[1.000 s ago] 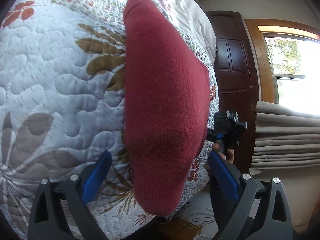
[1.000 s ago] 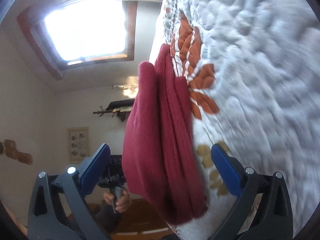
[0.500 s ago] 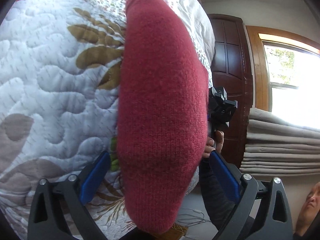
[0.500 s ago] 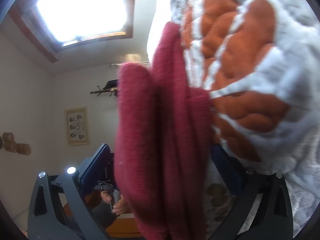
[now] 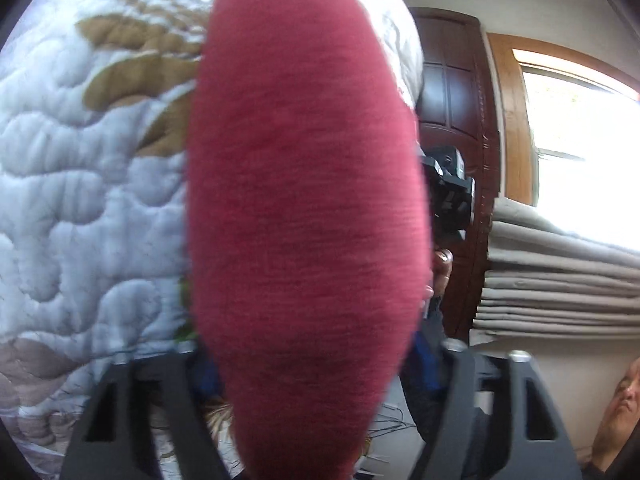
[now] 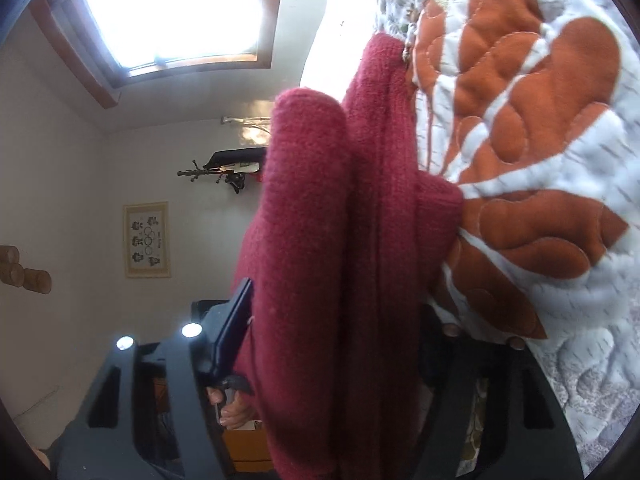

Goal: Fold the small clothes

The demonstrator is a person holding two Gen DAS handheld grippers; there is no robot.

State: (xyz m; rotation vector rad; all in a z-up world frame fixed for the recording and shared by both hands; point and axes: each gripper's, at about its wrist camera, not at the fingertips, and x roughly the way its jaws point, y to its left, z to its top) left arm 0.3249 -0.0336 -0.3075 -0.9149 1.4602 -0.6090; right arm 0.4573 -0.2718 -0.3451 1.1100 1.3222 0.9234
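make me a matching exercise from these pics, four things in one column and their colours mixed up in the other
Things:
1. knit garment
2. door
3. large leaf print on the quilt
4. curtain folds

Colours:
a. orange
b. beige grey
c. deep red
d. dark brown

Pairs: 1-c, 2-d, 3-a, 4-b
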